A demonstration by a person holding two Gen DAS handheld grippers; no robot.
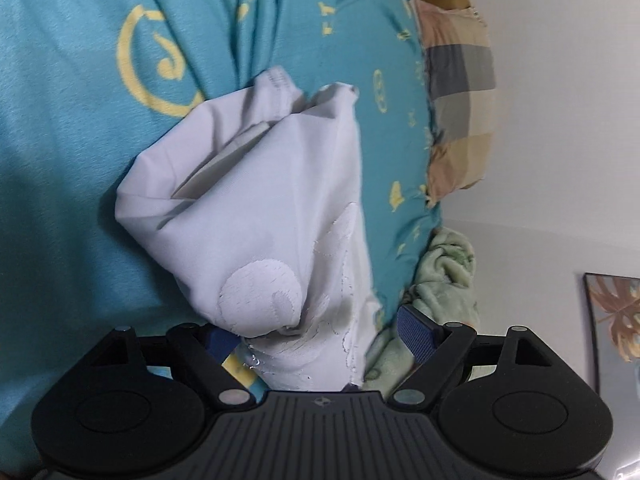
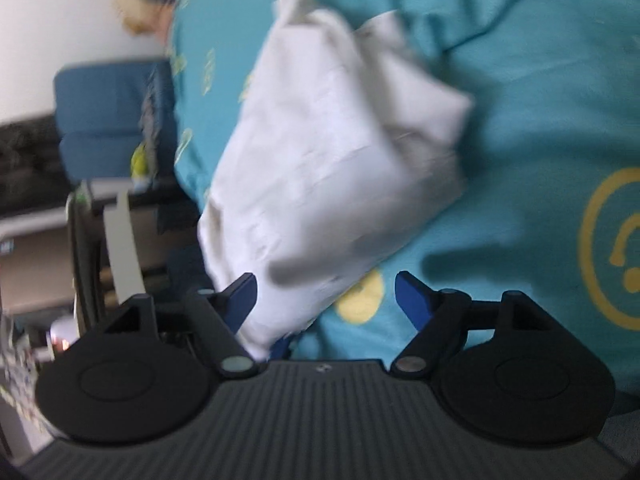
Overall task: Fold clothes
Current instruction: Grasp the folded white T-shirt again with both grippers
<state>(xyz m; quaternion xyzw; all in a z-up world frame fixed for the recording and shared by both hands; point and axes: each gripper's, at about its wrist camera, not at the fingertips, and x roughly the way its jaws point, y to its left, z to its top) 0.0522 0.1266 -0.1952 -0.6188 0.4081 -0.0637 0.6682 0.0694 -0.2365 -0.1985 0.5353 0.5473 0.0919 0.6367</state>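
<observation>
White garment [image 1: 256, 208] bunched, partly folded, lying on teal bedspread [image 1: 72, 184]; embroidered patch nearest left jaws. Left gripper [image 1: 320, 336]: jaws spread wide, cloth sitting between them, no pinch evident. Right gripper [image 2: 324, 296]: jaws apart; garment corner overlaps inner pad, far pad clear of cloth; view blurred. Checked pillow [image 1: 460, 92] and green blanket [image 1: 444, 276] lie beyond right-side finger of left gripper. Risk, by judgement: slack, thick bundle; closing now may catch several layers or bedspread beneath, dragging fold askew.
</observation>
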